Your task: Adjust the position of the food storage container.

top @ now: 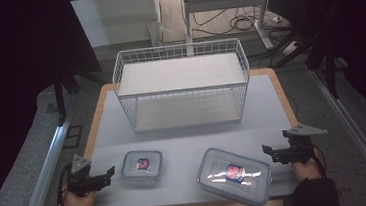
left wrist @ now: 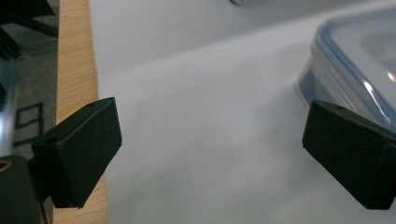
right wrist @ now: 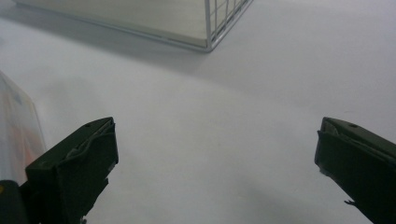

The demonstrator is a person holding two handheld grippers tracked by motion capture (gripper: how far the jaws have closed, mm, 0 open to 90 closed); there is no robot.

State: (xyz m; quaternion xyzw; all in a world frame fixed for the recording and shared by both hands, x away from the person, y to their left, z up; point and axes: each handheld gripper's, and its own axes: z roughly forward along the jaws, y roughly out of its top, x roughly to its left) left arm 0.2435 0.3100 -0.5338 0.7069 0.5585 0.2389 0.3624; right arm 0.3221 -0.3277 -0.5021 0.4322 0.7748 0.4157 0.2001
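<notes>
Bottom of frame, L gripper [top: 108, 174] and R gripper [top: 269, 151] both w/ jaws wide apart, holding nothing — small box [top: 142, 166] lower left, big box [top: 234, 176] lower right, wire basket [top: 181, 85] at center beyond; looks like pre-grasp — next probably closing in on a box.

Small container [top: 142, 165] lid: red-blue label, print illegible. Large container [top: 235, 175] lid: same kind of label, unreadable too.
</notes>
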